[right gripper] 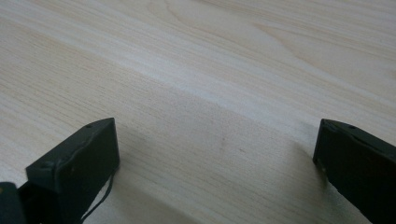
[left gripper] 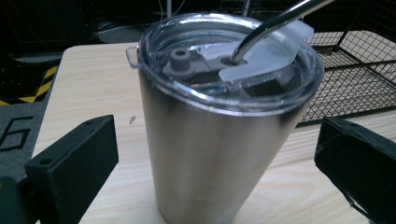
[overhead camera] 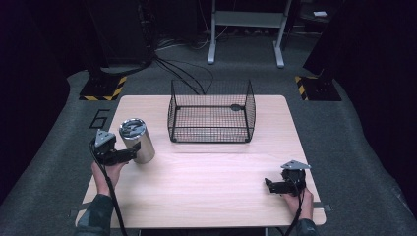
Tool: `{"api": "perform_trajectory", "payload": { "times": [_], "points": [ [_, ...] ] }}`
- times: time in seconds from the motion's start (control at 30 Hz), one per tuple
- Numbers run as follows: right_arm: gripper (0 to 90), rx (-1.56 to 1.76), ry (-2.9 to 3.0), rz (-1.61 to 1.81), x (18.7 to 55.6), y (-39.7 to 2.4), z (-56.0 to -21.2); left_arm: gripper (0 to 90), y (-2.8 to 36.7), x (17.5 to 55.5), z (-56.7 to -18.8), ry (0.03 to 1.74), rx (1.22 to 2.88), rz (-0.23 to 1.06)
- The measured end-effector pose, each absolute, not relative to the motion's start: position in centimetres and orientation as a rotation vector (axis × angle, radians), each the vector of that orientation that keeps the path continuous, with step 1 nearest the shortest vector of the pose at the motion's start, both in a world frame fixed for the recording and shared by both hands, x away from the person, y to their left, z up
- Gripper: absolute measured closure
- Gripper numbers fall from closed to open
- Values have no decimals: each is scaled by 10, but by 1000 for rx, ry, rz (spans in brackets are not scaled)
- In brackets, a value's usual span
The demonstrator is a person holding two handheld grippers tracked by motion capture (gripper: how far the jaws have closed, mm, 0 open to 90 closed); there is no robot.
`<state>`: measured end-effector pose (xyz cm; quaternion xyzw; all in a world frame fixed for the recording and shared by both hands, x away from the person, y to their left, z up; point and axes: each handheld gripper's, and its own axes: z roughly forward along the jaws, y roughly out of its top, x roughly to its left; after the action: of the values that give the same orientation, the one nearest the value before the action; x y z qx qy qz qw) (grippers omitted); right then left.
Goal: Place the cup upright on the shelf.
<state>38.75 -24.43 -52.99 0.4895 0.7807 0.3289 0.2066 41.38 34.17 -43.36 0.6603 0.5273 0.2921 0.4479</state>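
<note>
Near the desk's (overhead camera: pixel 206 196) front right corner, the right gripper (overhead camera: pixel 273 185) rests with fingers spread wide over bare wood. At the left edge, the left gripper (overhead camera: pixel 129 154) brackets an upright steel tumbler (overhead camera: pixel 137 140) with clear lid and metal straw (left gripper: pixel 275 21), fingers parted, not touching. A wire basket (overhead camera: pixel 211 112) stands at the far edge.

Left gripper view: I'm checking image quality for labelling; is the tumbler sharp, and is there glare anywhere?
Left gripper view: tumbler body soft, its lid crisper with bright glints. High view: table evenly lit, surroundings dark. Right gripper view: jaws cast soft shadows.
</note>
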Motion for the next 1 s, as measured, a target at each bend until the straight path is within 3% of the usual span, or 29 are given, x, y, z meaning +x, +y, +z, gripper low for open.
{"api": "perform_trajectory", "payload": {
  "times": [1.0],
  "points": [
    [0, 1363, 2175, 916, 388, -244, -530, 13, 323, 440, -437, 1323, 1595, 789]
  ]
}}
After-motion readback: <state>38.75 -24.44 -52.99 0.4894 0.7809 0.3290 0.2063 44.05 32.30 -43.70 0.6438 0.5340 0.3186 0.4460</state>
